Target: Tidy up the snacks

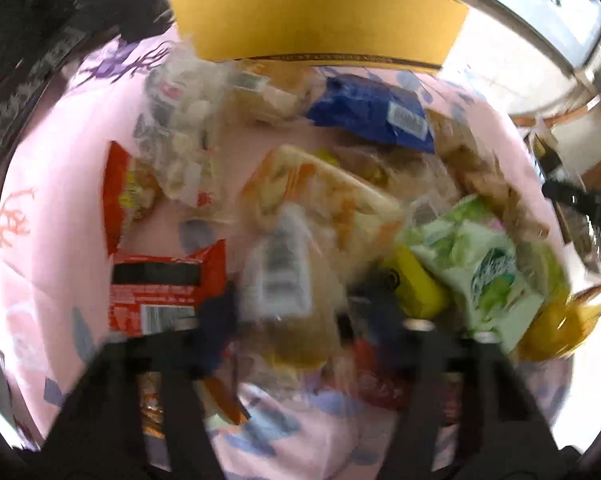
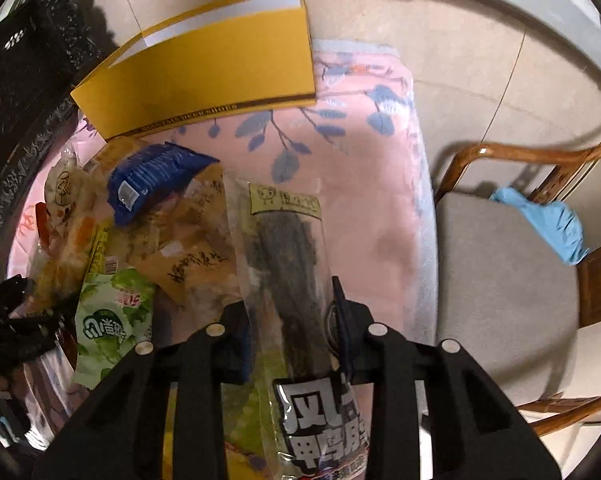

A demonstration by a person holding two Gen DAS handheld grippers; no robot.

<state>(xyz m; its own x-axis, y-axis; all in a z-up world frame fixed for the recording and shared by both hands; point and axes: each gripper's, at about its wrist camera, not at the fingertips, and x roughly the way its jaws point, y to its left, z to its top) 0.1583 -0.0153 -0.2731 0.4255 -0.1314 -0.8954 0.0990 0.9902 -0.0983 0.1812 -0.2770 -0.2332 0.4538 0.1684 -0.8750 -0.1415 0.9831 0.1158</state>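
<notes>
**Both grippers lowered into a heap of snack packets on a pink floral cloth, with a yellow box standing at its far edge.**

The right gripper point(image 2: 292, 320) is clamped on 1 long clear packet of dark dried meat point(image 2: 288, 256), held near its printed lower end, so the free upper end may sag and drag the tan packets point(image 2: 196, 248) beside it. The left gripper point(image 1: 288, 312) straddles a clear labelled packet point(image 1: 280, 268); blur hides whether its jaws press it, so the hold cannot be told. A blue packet point(image 2: 152, 180) and a green packet point(image 2: 112, 312) overlap neighbours and may shift. The yellow box point(image 2: 204, 80) is well apart, so a weak pinch risks a drop.
</notes>
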